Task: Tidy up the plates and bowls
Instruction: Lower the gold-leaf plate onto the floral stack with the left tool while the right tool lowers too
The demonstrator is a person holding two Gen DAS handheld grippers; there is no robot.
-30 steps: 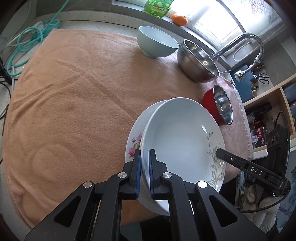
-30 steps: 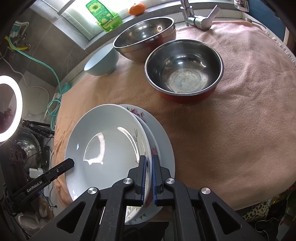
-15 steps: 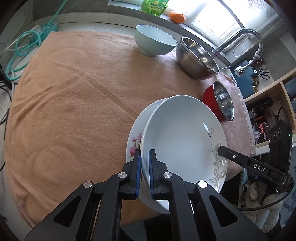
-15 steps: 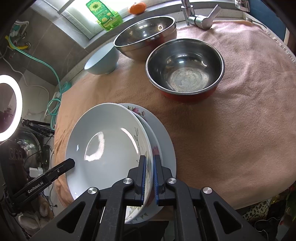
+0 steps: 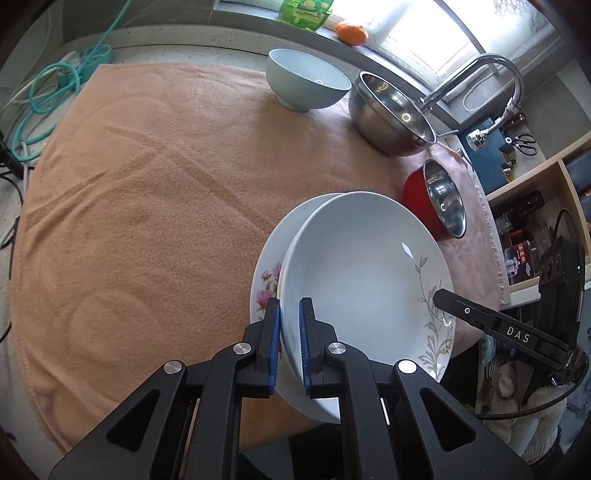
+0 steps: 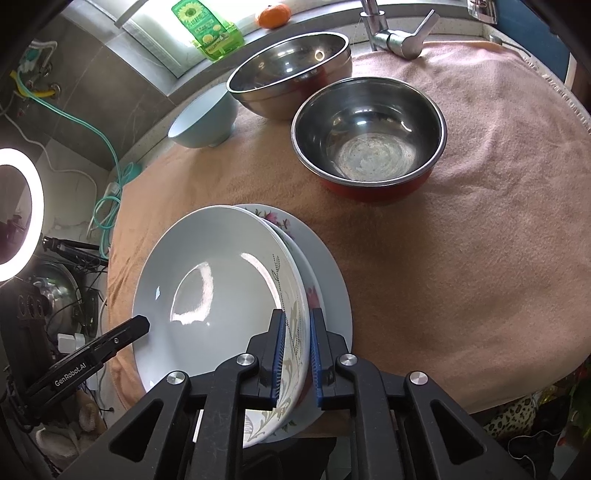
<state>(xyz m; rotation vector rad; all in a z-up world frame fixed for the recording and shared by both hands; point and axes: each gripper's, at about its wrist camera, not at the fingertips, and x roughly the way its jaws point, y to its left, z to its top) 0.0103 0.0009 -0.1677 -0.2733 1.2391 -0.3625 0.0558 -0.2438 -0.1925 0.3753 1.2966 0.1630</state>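
A white deep plate with a leaf pattern (image 5: 362, 266) (image 6: 214, 280) rests tilted on a flowered plate (image 5: 267, 280) (image 6: 273, 216), which lies on a flat grey plate (image 6: 332, 280). My left gripper (image 5: 288, 314) straddles the leaf plate's near rim, its jaws just opening and its pads still against the rim. On the opposite rim my right gripper (image 6: 297, 325) is opening, and a gap shows beside the rim. Each gripper's finger shows at the far rim in the other view: the right one (image 5: 443, 299), the left one (image 6: 138, 323).
An orange towel (image 5: 147, 184) covers the round table. At the back stand a light blue bowl (image 5: 306, 85) (image 6: 203, 118), a large steel bowl (image 5: 391, 110) (image 6: 291, 81) and a red bowl with a steel inside (image 5: 439, 199) (image 6: 369, 136). A faucet (image 6: 391, 33) rises behind them.
The right jaws have spread apart around the leaf plate's rim. The left jaws have widened very slightly. The plates lie where they were.
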